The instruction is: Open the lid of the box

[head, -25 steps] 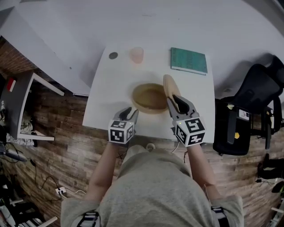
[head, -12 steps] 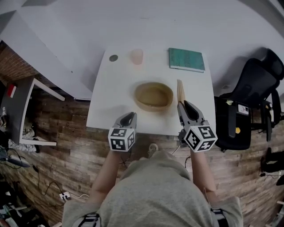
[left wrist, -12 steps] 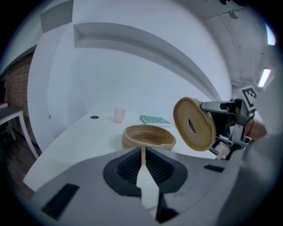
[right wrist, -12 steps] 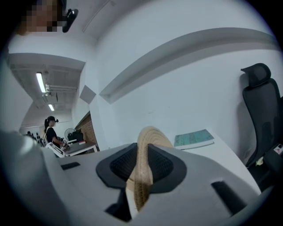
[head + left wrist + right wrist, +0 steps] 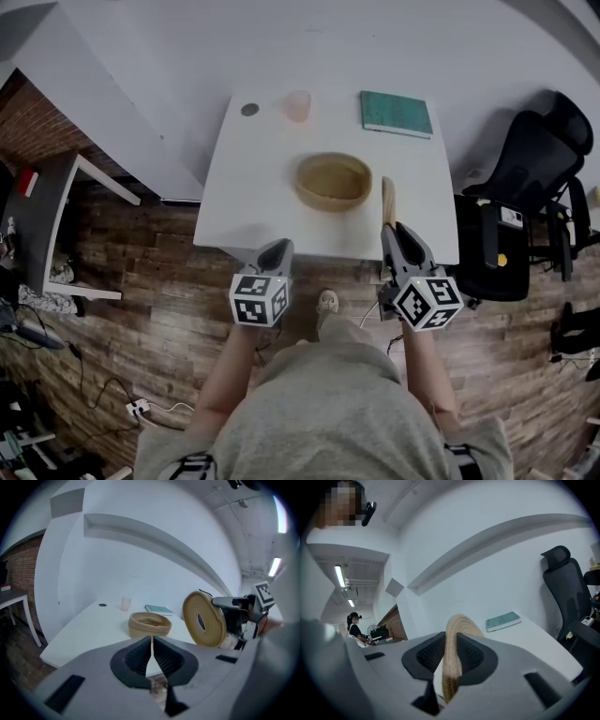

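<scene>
- While the lid is off it, the woven box (image 5: 334,181) sits open-topped near the middle of the white table (image 5: 244,206), toward your edge.
- At 4 o'clock from the box, well apart from it, the lid (image 5: 388,200) stands on edge above the table's near right corner.
- Your right gripper (image 5: 397,232) has its jaws pressed on both faces of the lid's rim, partly open around its thickness.
- Your left gripper (image 5: 278,246) hangs at 7 o'clock from the box, off the table's near edge, jaws closed together with nothing between them.
- At 11 o'clock, by the far edge, stands a pinkish cup (image 5: 298,105); beside it lies a small dark disc (image 5: 249,110).
- At 1 o'clock lies a green book (image 5: 397,113).
- At 3 o'clock, beyond the table, stands a black office chair (image 5: 539,159).
</scene>
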The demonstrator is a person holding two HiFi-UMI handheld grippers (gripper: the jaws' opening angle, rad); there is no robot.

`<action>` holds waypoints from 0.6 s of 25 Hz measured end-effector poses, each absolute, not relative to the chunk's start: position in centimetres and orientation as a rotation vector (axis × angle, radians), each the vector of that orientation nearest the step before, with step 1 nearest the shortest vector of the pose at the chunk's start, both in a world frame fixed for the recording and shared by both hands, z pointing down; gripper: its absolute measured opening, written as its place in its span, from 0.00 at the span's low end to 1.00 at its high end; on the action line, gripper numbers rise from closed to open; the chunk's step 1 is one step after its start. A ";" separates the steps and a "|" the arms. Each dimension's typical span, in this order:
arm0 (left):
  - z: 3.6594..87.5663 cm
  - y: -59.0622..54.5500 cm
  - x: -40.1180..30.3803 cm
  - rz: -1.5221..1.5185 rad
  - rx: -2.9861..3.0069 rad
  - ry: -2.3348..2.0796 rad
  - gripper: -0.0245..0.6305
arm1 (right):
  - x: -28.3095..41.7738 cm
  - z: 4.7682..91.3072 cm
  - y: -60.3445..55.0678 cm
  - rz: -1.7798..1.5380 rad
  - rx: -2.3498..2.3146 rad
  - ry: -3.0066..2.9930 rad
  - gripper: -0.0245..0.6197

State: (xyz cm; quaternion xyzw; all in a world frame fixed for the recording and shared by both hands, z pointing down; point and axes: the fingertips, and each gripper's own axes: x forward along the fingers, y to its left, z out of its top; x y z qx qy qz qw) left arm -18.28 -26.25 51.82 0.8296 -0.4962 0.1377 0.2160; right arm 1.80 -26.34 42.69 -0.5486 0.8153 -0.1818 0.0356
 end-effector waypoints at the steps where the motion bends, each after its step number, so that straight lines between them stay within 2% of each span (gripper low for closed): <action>1: 51.6 -25.4 -18.5 0.374 2.303 -1.377 0.06 | 1.5 42.6 -25.5 -0.559 -1.681 2.508 0.16; 15: 50.0 -14.8 -20.9 0.310 2.295 -1.434 0.06 | -0.5 41.5 -14.7 -0.548 -1.620 2.519 0.16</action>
